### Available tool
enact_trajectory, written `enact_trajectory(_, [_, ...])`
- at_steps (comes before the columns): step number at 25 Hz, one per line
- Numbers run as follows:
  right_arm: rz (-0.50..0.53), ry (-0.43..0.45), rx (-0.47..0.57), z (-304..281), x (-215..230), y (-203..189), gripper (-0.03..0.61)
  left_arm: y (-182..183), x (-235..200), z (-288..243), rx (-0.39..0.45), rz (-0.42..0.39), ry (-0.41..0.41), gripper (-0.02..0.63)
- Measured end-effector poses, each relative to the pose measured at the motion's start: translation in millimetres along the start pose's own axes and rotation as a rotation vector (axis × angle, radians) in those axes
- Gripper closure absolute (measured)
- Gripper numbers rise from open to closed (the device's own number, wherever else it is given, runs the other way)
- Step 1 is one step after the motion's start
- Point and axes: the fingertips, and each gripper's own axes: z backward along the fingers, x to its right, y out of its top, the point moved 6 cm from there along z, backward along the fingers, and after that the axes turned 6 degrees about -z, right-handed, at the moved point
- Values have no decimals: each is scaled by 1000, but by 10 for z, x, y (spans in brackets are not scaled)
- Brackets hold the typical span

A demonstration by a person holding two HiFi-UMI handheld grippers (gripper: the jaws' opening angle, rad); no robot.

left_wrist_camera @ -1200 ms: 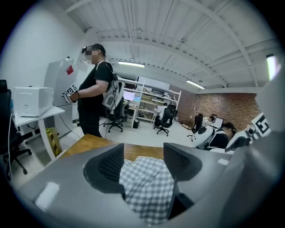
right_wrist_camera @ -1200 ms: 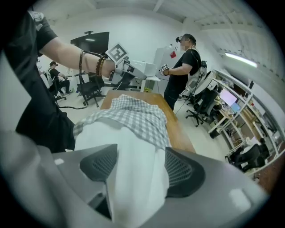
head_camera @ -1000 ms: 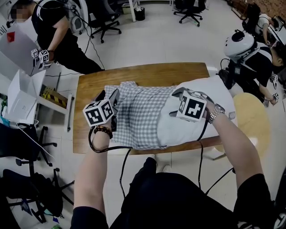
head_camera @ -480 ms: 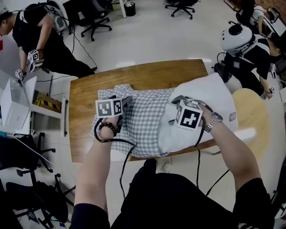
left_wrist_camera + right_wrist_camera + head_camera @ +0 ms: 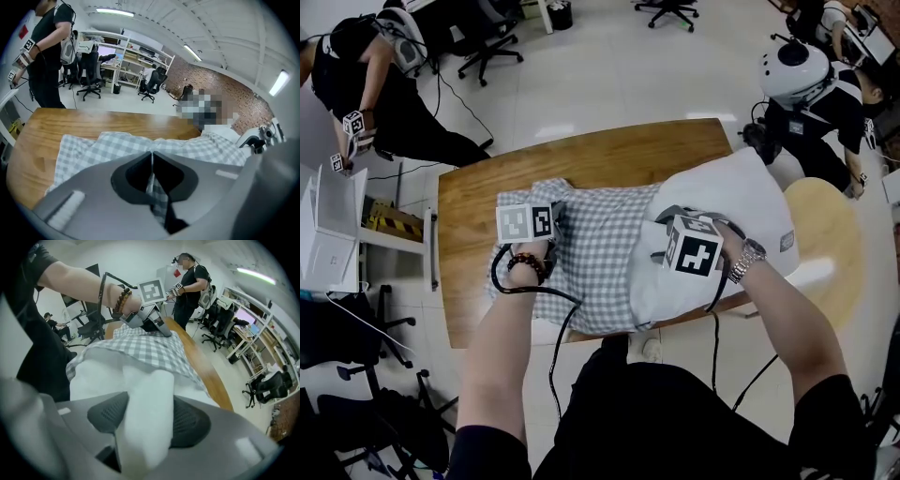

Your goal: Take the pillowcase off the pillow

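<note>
the checked pillowcase (image 5: 598, 246) lies rumpled across the middle of the wooden surface (image 5: 609, 155), and looks flat and slack toward 9 o'clock in the head view. the white pillow (image 5: 741, 202) sticks out of the pillowcase toward 3 o'clock, and its far corner hangs past the surface's edge there. most of the pillow is bare.

the left tongs (image 5: 151, 158) sit on the pillowcase near its 10 o'clock corner. their jaws have just been closing and now meet, with a thin fold of checked cloth pinched between them.

the right tongs (image 5: 143, 411) are at the pillow's 8 o'clock side, just beside the mouth of the pillowcase. their jaws have just been closing too. a thick wad of white pillow stands between them, pressed by both pads.

the two tongs are well apart, with the checked cloth lying between them. a black cable (image 5: 555, 323) runs from each, down past the surface's 6 o'clock edge.
</note>
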Motion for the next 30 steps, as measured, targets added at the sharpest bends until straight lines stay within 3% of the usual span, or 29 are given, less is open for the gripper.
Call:
enact_trajectory(5, [-1,-28,-20,16,-37,61,444,-49,-211,22,48,51,41,603])
enact_trajectory(9, [-13,-63,-26,50,-50,47,520,-67,-303,154,74,58,96,604])
enact_trajectory(18, [-41,-119,-15,142,154,-164,560,16,-336,367,98,71,201,604])
enact_trajectory(30, [-97,-215,-7,248,300,-327,566,-90,-611,783,153,167,323,604])
